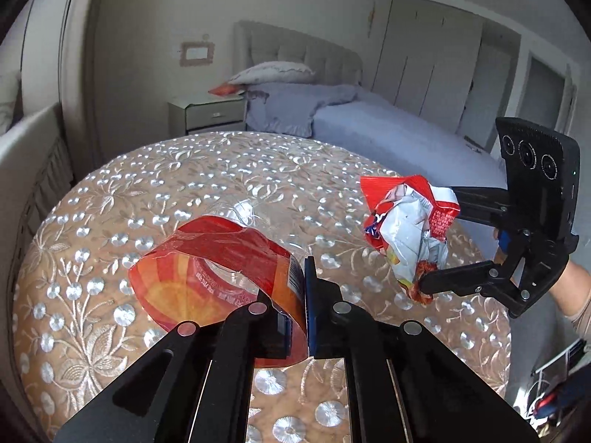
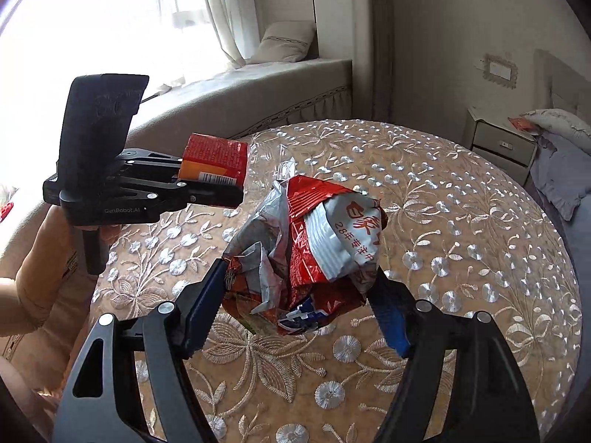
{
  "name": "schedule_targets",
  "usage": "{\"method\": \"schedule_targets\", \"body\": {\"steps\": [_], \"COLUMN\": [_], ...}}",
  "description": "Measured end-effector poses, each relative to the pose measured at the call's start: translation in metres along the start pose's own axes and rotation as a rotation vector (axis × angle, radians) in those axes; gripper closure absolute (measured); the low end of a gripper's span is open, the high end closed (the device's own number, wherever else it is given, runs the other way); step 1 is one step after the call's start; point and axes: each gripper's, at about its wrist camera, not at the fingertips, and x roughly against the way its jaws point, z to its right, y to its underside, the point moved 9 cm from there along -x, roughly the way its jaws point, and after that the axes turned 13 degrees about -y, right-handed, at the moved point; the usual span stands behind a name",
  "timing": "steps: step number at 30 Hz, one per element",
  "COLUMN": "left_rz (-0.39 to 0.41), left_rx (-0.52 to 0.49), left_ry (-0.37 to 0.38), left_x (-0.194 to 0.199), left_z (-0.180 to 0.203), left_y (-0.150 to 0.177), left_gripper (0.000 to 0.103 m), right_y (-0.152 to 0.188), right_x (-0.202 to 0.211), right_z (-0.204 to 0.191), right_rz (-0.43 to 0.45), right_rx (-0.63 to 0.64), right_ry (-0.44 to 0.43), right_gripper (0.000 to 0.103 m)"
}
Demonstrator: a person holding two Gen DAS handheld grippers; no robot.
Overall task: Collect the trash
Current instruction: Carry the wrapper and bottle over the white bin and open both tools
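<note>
A flattened red and orange package [image 1: 207, 269] with a barcode hangs above the round embroidered table [image 1: 221, 170]. My left gripper [image 1: 297, 306] is shut on its near edge. From the right wrist view this package [image 2: 214, 158] sticks out of the left gripper [image 2: 229, 184] at the left. A crumpled red and silver snack bag [image 2: 314, 236] is pinched between the pads of my right gripper [image 2: 299, 277] and lifted off the table [image 2: 443, 221]. From the left wrist view the snack bag [image 1: 402, 221] sits in the right gripper [image 1: 439, 243] at the right.
Behind the table stand a bed with lilac bedding [image 1: 388, 129] and a pale nightstand [image 1: 207, 114] bearing a red wrapper [image 1: 225, 89]. A cushioned window seat [image 2: 258, 85] curves along the far left. A person's hand [image 2: 48, 258] holds the left gripper.
</note>
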Motion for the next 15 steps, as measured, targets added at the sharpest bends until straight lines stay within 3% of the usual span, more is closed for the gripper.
{"method": "schedule_targets", "body": {"steps": [7,15], "left_rz": [0.025,-0.014], "left_rx": [-0.057,-0.171], "left_ry": [0.104,0.276], "left_x": [0.038,0.056], "left_z": [0.077,0.181], "left_y": [0.016,0.055], "left_gripper": [0.098,0.098], "right_y": [0.057,0.131], "right_x": [0.060,0.120], "right_z": [-0.030,-0.049], "right_rz": [0.031,0.066], "right_rx": [-0.042,-0.141], "right_ry": [0.044,0.131], "right_gripper": [0.029,0.029]}}
